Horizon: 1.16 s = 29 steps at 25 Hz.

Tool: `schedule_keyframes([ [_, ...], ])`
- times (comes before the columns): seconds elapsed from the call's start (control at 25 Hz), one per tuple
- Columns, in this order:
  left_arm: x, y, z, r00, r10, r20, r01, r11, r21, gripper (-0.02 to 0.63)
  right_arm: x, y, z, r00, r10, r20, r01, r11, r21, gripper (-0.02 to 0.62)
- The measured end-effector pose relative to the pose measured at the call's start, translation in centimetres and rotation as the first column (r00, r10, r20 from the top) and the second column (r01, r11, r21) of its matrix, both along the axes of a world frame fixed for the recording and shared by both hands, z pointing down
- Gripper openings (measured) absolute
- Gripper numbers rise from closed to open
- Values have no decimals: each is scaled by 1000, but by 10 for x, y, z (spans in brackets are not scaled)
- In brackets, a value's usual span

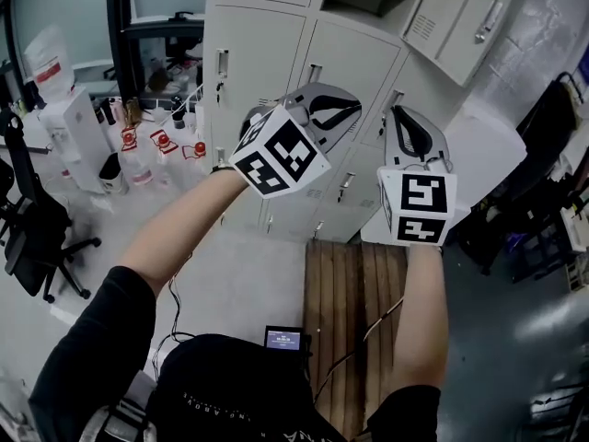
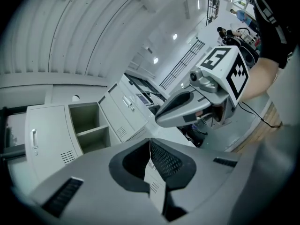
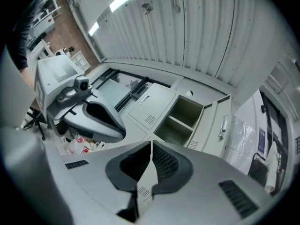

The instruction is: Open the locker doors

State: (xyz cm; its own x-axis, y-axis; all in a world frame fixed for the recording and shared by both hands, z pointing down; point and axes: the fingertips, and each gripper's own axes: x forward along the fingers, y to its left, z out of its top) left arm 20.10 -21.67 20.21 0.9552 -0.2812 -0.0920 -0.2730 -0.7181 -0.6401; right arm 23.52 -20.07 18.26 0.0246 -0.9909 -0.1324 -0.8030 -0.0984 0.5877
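Head view looks down; gripper views tilt up, share open compartment (image 3: pixel 180 118).

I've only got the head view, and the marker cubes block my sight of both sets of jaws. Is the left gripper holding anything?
Observer: No. In the left gripper view, the left gripper has its jaws shut together with nothing between them.
Operator: And the right one?
Observer: The right gripper is shut too, with nothing between its jaws.
Operator: Is anything inside the open compartment?
Observer: The right gripper view looks into the open compartment. One shelf runs across it, and I can see nothing stored there.
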Motion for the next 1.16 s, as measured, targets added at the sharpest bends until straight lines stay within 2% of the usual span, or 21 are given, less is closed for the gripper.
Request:
schedule_keyframes([
  [0.2, -46, -16, 3, 1000, 4, -23, -5, 1000, -27, 21, -50, -15, -10, 1000, -7, -1, 7, 999, 35, 35],
  [0.32, -59, -20, -4, 999, 6, -47, -7, 1000, -24, 21, -62, -18, -10, 1000, 1, -20, -1, 999, 36, 35],
  [0.72, -53, -16, -17, 995, -1, -95, 2, 1000, 8, 21, -50, -13, -21, 999, 27, -36, -25, 999, 40, 35],
  [1.16, -33, -16, -18, 994, -36, -106, 38, 999, 12, 21, -28, -12, -21, 999, 29, -33, -27, 998, 48, 35],
])
